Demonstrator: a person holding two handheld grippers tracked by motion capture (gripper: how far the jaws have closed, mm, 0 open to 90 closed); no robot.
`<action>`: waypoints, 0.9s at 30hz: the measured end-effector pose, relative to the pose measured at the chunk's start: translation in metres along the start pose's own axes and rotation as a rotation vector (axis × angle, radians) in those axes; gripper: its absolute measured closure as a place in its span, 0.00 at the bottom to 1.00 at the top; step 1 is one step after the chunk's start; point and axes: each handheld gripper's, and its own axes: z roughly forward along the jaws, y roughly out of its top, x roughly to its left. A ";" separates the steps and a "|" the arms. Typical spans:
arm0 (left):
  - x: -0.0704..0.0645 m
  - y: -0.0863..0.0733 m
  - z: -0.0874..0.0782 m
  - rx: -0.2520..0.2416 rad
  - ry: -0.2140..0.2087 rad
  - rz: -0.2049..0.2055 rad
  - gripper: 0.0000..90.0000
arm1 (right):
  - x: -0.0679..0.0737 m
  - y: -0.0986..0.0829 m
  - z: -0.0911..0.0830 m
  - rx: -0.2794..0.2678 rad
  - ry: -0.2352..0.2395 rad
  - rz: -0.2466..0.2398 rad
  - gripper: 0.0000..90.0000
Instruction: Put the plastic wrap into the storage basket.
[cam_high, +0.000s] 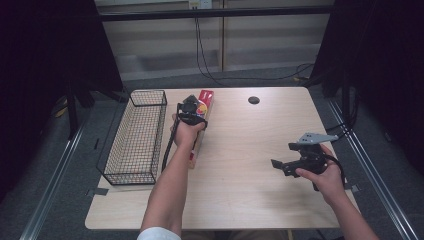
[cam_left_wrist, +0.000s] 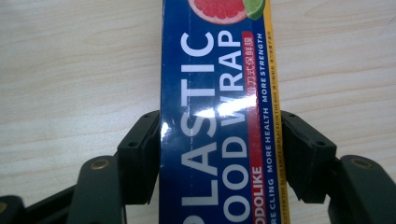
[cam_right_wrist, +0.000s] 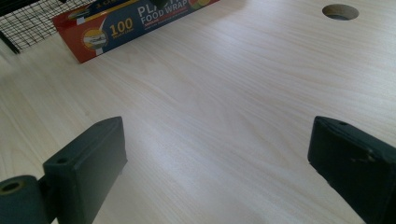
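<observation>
A long blue and red plastic food wrap box (cam_high: 205, 97) lies flat on the wooden table, just right of the wire basket. My left gripper (cam_high: 190, 112) reaches down over its far half. In the left gripper view the box (cam_left_wrist: 210, 70) runs up between the two black jaws, and both pads (cam_left_wrist: 140, 158) press against its long sides, so the left gripper (cam_left_wrist: 219, 126) is shut on it. My right gripper (cam_high: 280, 167) hovers low over bare table at the right, open with nothing between its fingers (cam_right_wrist: 219, 149). Farther off it sees the box's red end (cam_right_wrist: 93, 39).
A black wire basket (cam_high: 135, 137) stands at the table's left edge, and its mesh (cam_right_wrist: 28, 23) also appears in the right gripper view. A round cable hole (cam_high: 254, 100) sits near the far edge. Bare wood lies between the two grippers.
</observation>
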 end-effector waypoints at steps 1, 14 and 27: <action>0.000 0.000 0.001 -0.006 0.004 0.000 0.41 | 0.000 0.000 0.000 -0.001 0.000 -0.003 0.05; -0.001 -0.001 -0.012 0.108 -0.037 -0.038 0.48 | -0.001 0.001 -0.001 -0.016 0.006 0.011 0.05; 0.002 -0.008 -0.029 0.156 -0.031 -0.027 0.47 | 0.002 0.004 0.000 -0.019 0.010 0.005 0.05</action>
